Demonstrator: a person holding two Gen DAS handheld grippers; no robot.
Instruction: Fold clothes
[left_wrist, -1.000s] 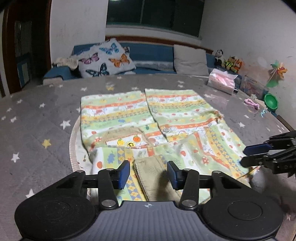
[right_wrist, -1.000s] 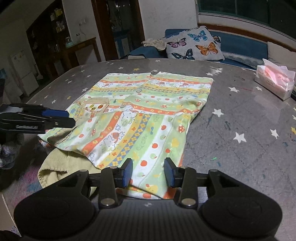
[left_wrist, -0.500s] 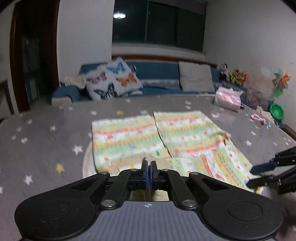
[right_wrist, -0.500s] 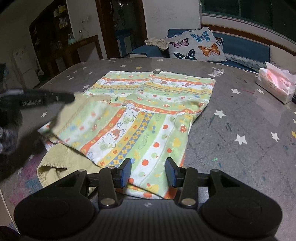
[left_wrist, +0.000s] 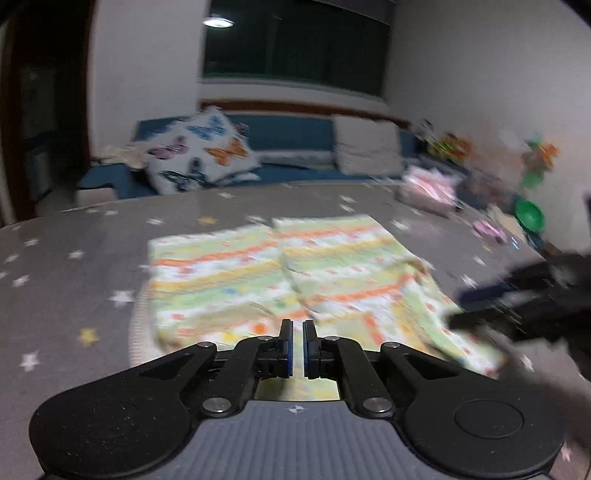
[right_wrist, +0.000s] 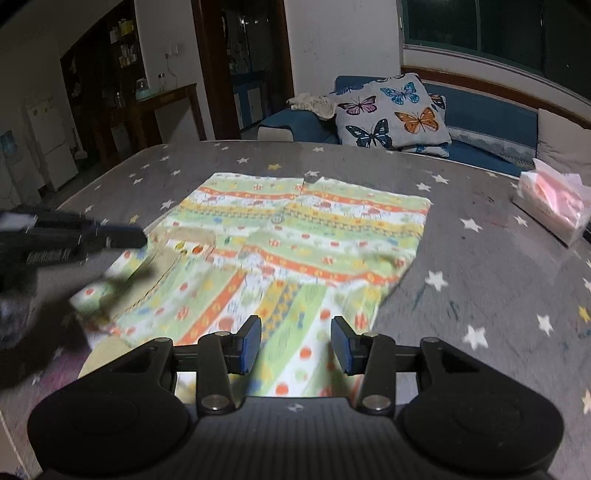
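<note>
A green, orange and yellow patterned garment (right_wrist: 295, 236) lies spread on the grey star-print table (right_wrist: 480, 266). It also shows in the left wrist view (left_wrist: 280, 273), blurred. My left gripper (left_wrist: 298, 345) has its jaws nearly together with a thin gap; I cannot see cloth between them. In the right wrist view it hovers over the garment's left edge (right_wrist: 88, 240), where a corner of cloth is folded over. My right gripper (right_wrist: 295, 345) is open and empty, low over the garment's near hem. A khaki cloth (right_wrist: 107, 350) peeks out under the near left corner.
A pink tissue pack (right_wrist: 550, 203) sits at the table's right. A blue sofa with a butterfly cushion (right_wrist: 391, 110) stands behind the table. Small toys and a green bowl (left_wrist: 530, 216) lie at the far right edge.
My left gripper closed near the khaki cloth, rose and moved forward over the garment; its jaws have now parted slightly. The garment's left corner now lies folded over. My right gripper rose a little, still open.
</note>
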